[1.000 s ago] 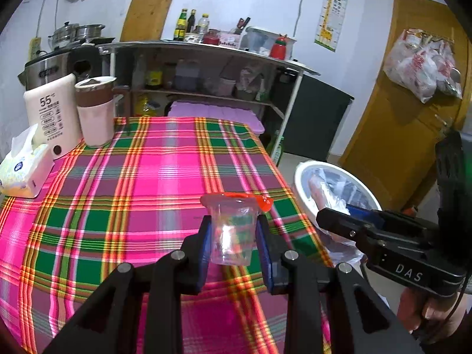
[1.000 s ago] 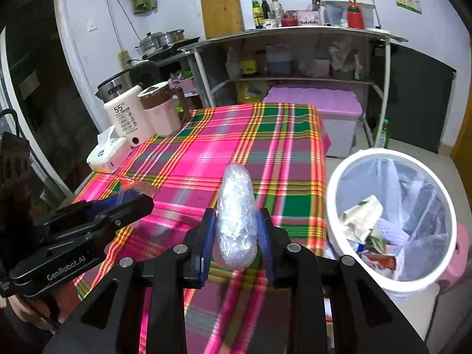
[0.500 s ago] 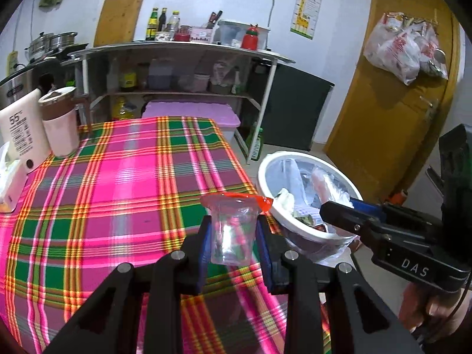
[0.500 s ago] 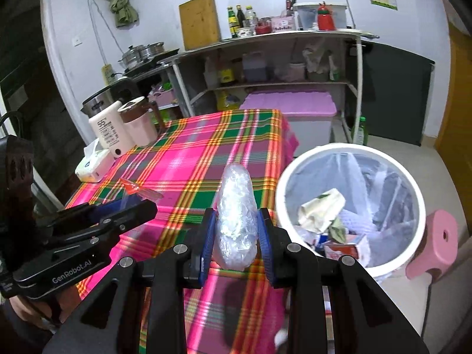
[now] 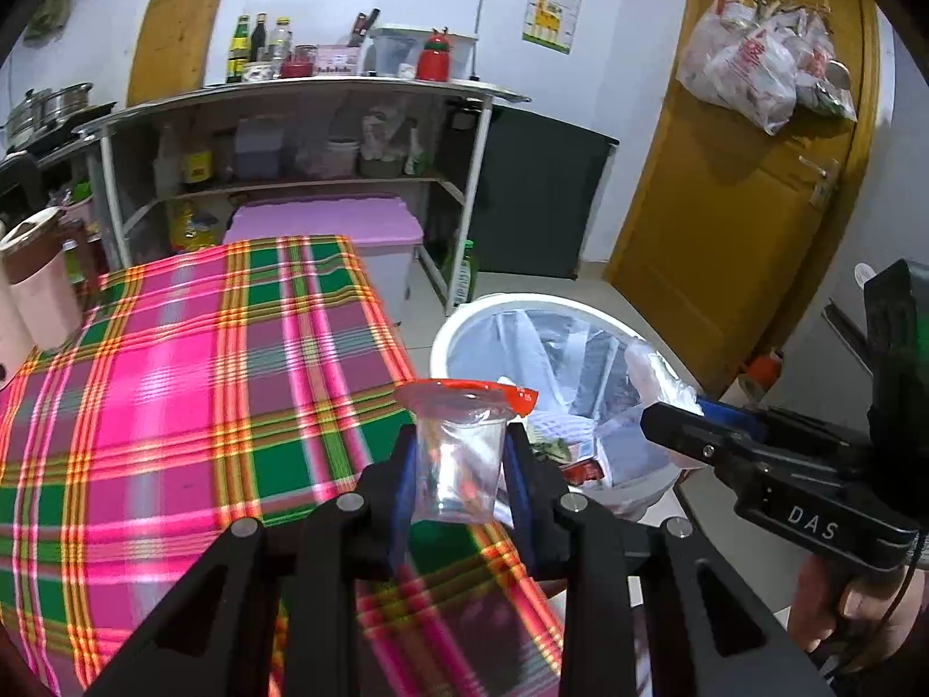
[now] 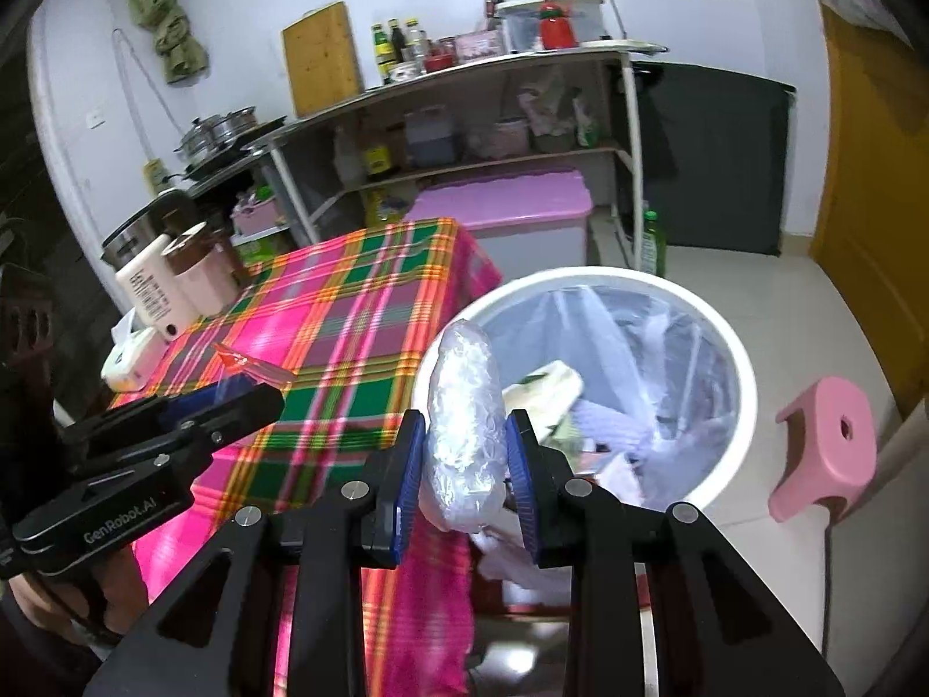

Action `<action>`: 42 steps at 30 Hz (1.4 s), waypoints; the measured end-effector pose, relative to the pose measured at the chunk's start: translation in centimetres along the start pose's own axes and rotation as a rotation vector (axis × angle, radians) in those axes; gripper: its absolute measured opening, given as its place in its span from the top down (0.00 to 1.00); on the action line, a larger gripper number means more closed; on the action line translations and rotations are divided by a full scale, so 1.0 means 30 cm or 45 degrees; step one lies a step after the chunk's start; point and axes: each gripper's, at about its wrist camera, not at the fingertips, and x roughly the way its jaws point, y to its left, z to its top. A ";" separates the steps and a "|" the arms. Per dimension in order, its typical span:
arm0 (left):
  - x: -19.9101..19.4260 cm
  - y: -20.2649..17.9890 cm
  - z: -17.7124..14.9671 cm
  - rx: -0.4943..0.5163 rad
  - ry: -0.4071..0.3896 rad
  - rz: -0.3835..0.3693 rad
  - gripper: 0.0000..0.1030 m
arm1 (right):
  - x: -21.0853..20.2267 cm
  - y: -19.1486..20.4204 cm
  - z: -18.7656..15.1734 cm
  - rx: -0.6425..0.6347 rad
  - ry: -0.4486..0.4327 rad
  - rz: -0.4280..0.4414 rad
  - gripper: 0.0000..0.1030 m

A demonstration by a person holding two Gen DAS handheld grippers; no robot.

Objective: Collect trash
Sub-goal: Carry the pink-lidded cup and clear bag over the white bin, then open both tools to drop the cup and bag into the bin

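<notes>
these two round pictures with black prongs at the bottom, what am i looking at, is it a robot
No robot: a person holds a two-finger claw in each hand, and each claw carries a wide-angle camera looking along its fingers, so the black prongs are the claw itself.

In the left view, the left claw is shut on a clear plastic cup with a red rim. The right claw shows at the side, with the person's hand gripping its handle.

In the right view, the right claw is shut on a crumpled clear plastic wad.

Both are near the white trash bin, lined with a bag and already holding rubbish. Beside it is the table with a plaid cloth; a pink cup and a tissue box stand at its far side.
</notes>
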 end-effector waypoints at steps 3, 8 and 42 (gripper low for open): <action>0.031 -0.021 0.010 0.016 0.011 -0.014 0.71 | 0.009 -0.040 0.001 0.023 0.007 -0.018 0.71; 0.081 -0.055 0.024 0.039 0.033 -0.036 0.71 | 0.037 -0.099 0.001 0.055 0.027 -0.036 0.71; 0.217 -0.129 0.057 0.075 0.092 -0.128 0.54 | 0.074 -0.213 -0.009 0.095 0.055 -0.096 0.61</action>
